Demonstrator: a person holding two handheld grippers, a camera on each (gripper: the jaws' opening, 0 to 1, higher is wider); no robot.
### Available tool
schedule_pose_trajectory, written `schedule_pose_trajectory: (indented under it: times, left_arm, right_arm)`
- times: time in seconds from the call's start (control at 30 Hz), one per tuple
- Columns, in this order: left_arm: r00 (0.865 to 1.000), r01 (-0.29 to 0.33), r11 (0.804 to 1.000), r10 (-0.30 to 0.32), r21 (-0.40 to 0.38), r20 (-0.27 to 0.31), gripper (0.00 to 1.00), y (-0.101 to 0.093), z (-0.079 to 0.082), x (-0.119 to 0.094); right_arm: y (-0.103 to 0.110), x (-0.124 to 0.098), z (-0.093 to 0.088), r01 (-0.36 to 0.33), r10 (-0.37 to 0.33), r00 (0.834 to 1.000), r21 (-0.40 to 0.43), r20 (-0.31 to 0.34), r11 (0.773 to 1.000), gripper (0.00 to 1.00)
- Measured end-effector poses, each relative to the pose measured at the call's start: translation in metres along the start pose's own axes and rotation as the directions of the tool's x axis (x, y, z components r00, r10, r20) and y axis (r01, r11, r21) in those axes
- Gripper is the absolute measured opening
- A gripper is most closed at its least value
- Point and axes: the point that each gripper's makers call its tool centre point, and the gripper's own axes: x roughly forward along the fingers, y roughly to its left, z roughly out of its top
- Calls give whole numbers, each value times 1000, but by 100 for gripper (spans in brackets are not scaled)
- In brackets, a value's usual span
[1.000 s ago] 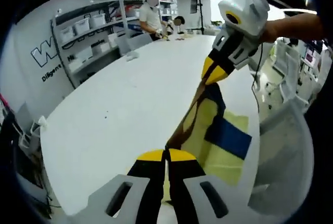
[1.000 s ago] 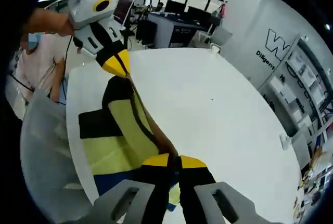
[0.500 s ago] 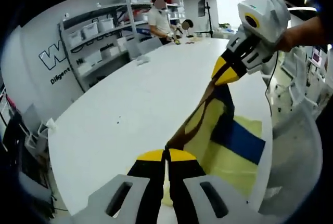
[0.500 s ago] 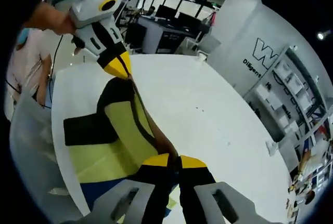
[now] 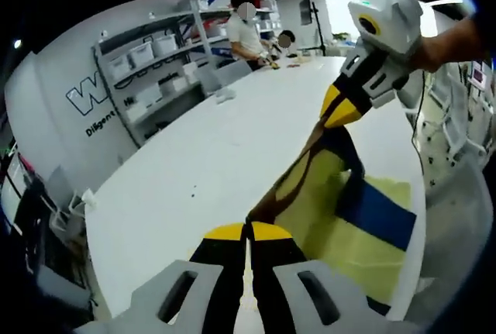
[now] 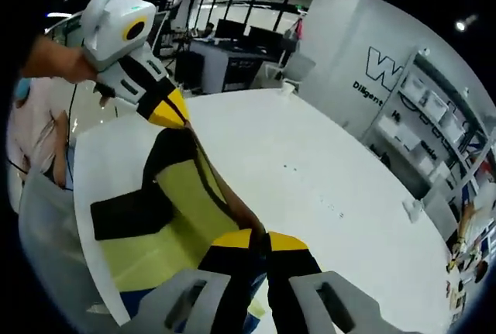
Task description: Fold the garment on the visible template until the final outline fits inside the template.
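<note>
Left gripper (image 5: 248, 229): jaws pinching garment (image 5: 341, 194) edge.
Right gripper (image 6: 260, 237): jaws clamping the same edge, farther along.
Garment: stretching taut between both grippers, draping onto table (image 5: 194, 156).
Handling: likely soft, light; corners gripping best.

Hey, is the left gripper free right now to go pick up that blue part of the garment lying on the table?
Probably not: the left gripper is shut on the garment's edge, as is the right gripper, so it must let go first.
</note>
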Motion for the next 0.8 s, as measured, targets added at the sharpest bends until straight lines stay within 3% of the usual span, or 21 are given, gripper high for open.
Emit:
schedule_pose_trajectory:
  times: [0.47,0.8]
  left_arm:
    - [999,-52,998,52,18,12,0,32,4,25]
    - [997,-71,997,71,27,-5,0,51,-5,58]
  right_arm:
    - [-32,34,13,53,-55,998,48,31,997,0]
    - [-48,67,5,63,-63,998,72,5,995,0]
